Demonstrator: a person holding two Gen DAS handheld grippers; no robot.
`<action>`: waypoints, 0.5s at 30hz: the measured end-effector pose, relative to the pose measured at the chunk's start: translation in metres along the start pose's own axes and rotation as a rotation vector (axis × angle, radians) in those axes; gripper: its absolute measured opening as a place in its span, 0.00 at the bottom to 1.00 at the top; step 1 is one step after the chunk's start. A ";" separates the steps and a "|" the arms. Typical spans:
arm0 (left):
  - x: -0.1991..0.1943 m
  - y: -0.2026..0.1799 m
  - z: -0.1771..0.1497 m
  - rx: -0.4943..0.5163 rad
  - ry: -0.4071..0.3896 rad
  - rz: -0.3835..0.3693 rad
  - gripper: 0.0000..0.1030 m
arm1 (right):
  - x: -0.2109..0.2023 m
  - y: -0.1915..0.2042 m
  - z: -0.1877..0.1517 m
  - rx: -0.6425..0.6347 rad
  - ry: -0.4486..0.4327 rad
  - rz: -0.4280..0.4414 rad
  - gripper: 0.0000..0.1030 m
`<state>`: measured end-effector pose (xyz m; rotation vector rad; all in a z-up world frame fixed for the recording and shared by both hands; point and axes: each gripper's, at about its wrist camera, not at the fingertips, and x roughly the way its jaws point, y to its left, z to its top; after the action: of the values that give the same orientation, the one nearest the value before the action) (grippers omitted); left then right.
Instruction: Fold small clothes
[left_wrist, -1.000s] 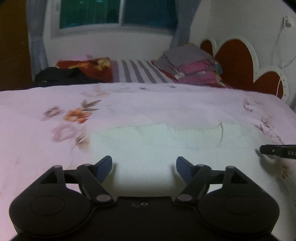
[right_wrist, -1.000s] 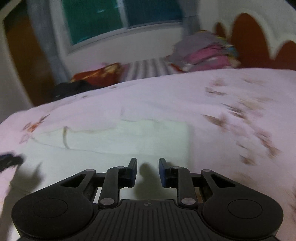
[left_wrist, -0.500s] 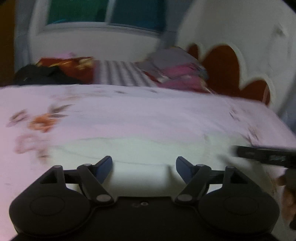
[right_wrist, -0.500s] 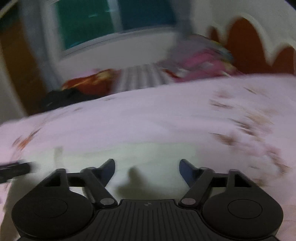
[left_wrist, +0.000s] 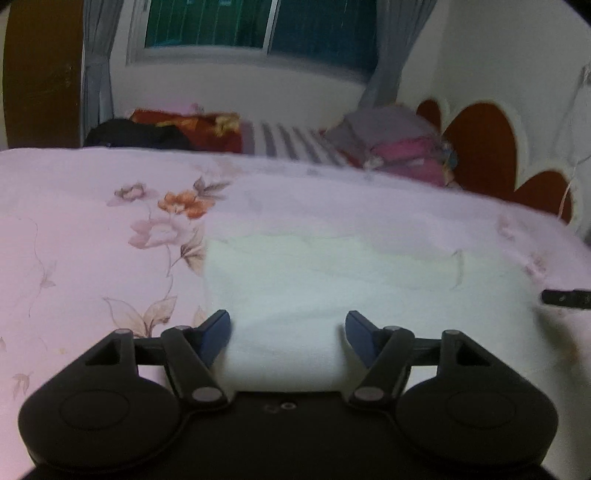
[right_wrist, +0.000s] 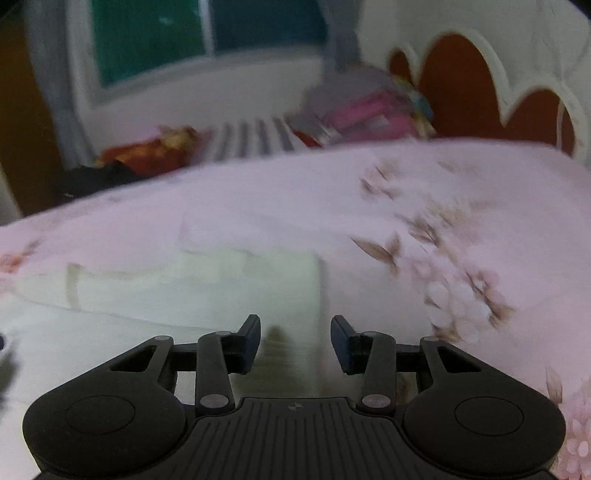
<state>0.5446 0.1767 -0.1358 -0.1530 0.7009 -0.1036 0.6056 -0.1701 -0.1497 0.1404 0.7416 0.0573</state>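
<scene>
Soft matt white cloth garment (left_wrist: 314, 280) on smooth floral cotton bedsheet (left_wrist: 92, 229); matt black plastic tool (left_wrist: 288, 334) bodies.

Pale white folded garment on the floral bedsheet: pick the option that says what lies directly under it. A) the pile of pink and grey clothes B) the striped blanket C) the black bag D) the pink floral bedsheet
D: the pale white folded garment lies flat on the pink floral bedsheet; the striped blanket and the pile of pink and grey clothes sit far behind it.
</scene>
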 end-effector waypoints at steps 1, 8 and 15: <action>-0.002 -0.002 -0.004 0.002 0.009 -0.001 0.67 | -0.005 0.006 -0.004 -0.014 -0.008 0.022 0.42; -0.022 0.003 -0.022 0.001 0.093 0.030 0.68 | -0.011 0.013 -0.020 -0.015 0.074 -0.023 0.42; -0.079 0.024 -0.071 0.021 0.104 0.061 0.80 | -0.089 -0.027 -0.046 0.118 0.035 -0.040 0.42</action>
<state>0.4394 0.2044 -0.1431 -0.1069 0.8078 -0.0604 0.5085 -0.2007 -0.1274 0.2376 0.7824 -0.0229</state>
